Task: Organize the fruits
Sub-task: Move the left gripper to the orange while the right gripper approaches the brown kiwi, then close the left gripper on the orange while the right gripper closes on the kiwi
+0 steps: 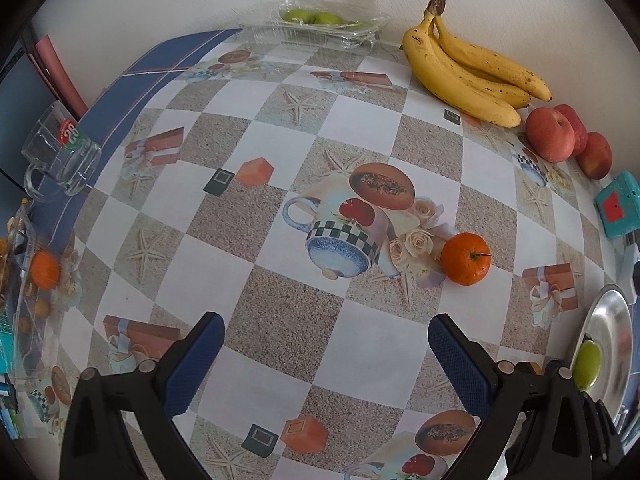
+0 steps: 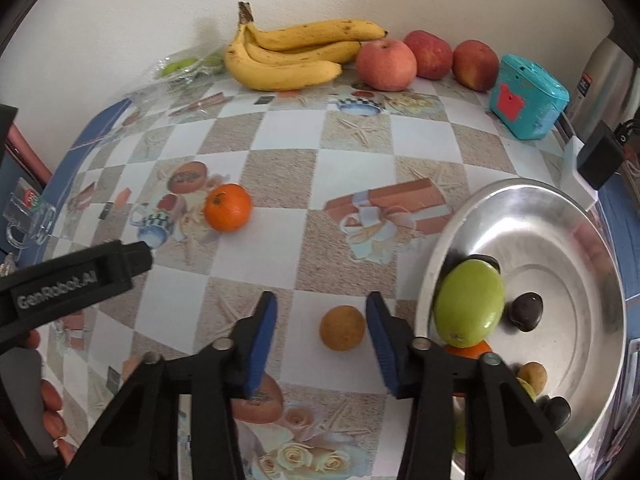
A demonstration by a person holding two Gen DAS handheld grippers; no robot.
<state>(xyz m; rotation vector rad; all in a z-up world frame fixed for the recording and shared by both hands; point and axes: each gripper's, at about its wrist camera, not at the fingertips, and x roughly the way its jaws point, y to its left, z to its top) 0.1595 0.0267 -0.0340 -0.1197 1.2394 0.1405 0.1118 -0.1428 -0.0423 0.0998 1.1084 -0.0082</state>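
Setup: since the right hand-held gripper (image 2: 322, 334) is spread around the small brown fruit (image 2: 342, 327) at lower centre, not pinching yet.
Left hand-held gripper (image 1: 326, 354): spread, empty.
Tip: I'd centre it, squeeze gently, then lift toward the metal bowl (image 2: 560, 216), lower right.

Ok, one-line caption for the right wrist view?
Right gripper fingers straddle a small brown fruit on the tablecloth, beside the metal bowl.
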